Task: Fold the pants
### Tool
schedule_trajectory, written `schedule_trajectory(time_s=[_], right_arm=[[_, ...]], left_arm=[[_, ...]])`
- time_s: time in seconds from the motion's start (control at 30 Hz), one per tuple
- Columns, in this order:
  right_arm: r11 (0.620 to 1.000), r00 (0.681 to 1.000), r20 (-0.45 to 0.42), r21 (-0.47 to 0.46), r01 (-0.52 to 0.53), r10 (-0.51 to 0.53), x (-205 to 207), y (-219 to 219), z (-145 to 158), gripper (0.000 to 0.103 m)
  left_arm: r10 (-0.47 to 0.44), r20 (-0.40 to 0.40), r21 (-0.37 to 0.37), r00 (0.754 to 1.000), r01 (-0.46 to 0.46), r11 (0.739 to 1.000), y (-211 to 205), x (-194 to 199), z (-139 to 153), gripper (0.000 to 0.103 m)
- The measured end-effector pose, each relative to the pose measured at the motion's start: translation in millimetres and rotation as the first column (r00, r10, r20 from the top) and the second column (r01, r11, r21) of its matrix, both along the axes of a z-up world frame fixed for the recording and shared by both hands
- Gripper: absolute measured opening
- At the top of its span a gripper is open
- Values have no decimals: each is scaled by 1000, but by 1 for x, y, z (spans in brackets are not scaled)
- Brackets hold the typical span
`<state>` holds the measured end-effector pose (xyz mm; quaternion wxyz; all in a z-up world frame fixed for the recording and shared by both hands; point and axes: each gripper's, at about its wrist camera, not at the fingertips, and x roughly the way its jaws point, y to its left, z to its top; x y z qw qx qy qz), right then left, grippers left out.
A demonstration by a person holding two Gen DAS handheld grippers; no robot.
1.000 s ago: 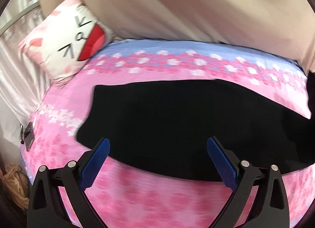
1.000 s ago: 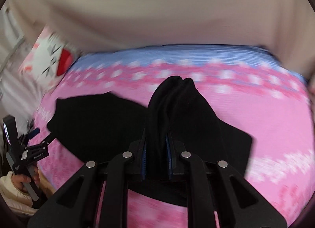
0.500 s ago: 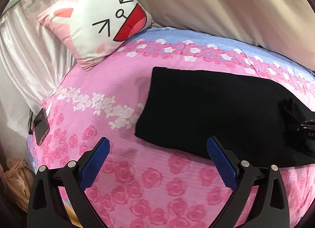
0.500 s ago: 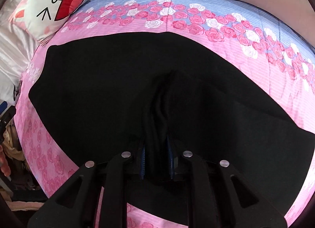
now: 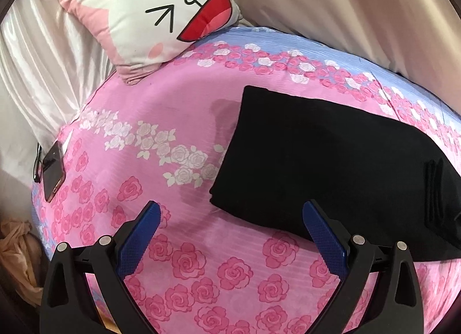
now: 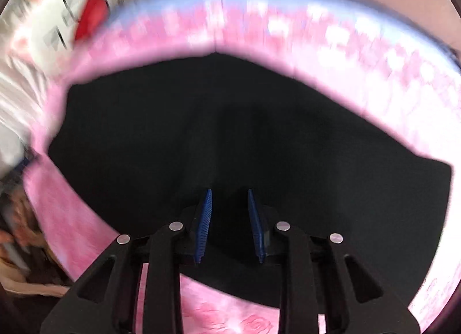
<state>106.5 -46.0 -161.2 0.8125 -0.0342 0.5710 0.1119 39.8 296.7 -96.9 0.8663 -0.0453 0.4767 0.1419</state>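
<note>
The black pants (image 5: 325, 155) lie folded flat on the pink rose bedspread (image 5: 184, 109), their left end square. My left gripper (image 5: 230, 215) is open and empty, hovering just off the pants' near left corner. In the blurred right wrist view the pants (image 6: 230, 138) fill the middle. My right gripper (image 6: 229, 198) is partly open above the cloth, with a gap between the blue pads (image 6: 205, 218); nothing is pinched between them.
A cartoon-face pillow (image 5: 161, 13) rests at the bed's far left corner; it also shows blurred in the right wrist view (image 6: 66, 22). A phone (image 5: 52, 172) lies at the bed's left edge. Beige curtain (image 5: 345, 2) hangs behind the bed.
My right gripper has opened and let go of the pants, which now lie flat. My left gripper has swung left, off the pants toward their left end.
</note>
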Motion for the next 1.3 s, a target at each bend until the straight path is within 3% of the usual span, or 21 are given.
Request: schedule_trajectory(time_s=[0.1, 0.2, 0.23, 0.27, 0.33, 0.43, 0.53, 0.73, 0.83, 1.0, 1.03, 1.07, 1.13, 1.3], right_arm=[[999, 998, 62, -36, 16, -14, -4, 21, 32, 26], [982, 969, 160, -41, -182, 187, -9, 94, 71, 41], [964, 947, 181, -54, -261, 266, -12, 124, 78, 62], [931, 909, 203, -76, -356, 364, -16, 164, 81, 73], [846, 820, 208, -128, -518, 533, -25, 232, 74, 73], [736, 720, 161, -225, -639, 675, -33, 309, 41, 72], [696, 697, 115, -282, -660, 708, -27, 341, 15, 72], [688, 716, 25, -303, -660, 698, -15, 360, -20, 72], [716, 737, 38, -275, -641, 675, -9, 360, -29, 73], [785, 797, 53, -222, -578, 602, 6, 350, -22, 51], [798, 809, 57, -216, -562, 585, 9, 348, -20, 37], [837, 843, 56, -167, -521, 536, 17, 340, -15, 25], [899, 897, 50, -47, -436, 438, 29, 320, -4, 20], [940, 941, 138, 103, -325, 310, 25, 265, 43, 18]], left_arm=[[53, -5, -23, 999, -53, 998, 17, -7, 0, 98], [153, -18, -49, 988, -154, 987, 45, -24, -9, 98], [183, -24, -54, 983, -184, 981, 54, -30, -11, 98], [208, -30, -55, 978, -210, 976, 63, -36, -13, 98], [261, -41, -51, 964, -263, 963, 80, -50, -15, 98], [315, -40, -59, 948, -316, 947, 102, -71, -15, 98], [328, -31, -76, 944, -330, 941, 113, -86, -14, 98], [281, -31, -77, 959, -282, 956, 115, -87, -15, 98], [257, -27, -81, 966, -258, 963, 116, -80, -17, 98], [182, -23, -102, 983, -183, 978, 114, -61, -20, 98], [166, -25, -93, 986, -167, 981, 112, -55, -20, 98], [155, -26, -82, 988, -156, 984, 110, -49, -19, 98], [128, -25, -62, 991, -129, 990, 106, -37, -17, 98], [57, 1, -42, 998, -57, 997, 84, -11, 0, 98]])
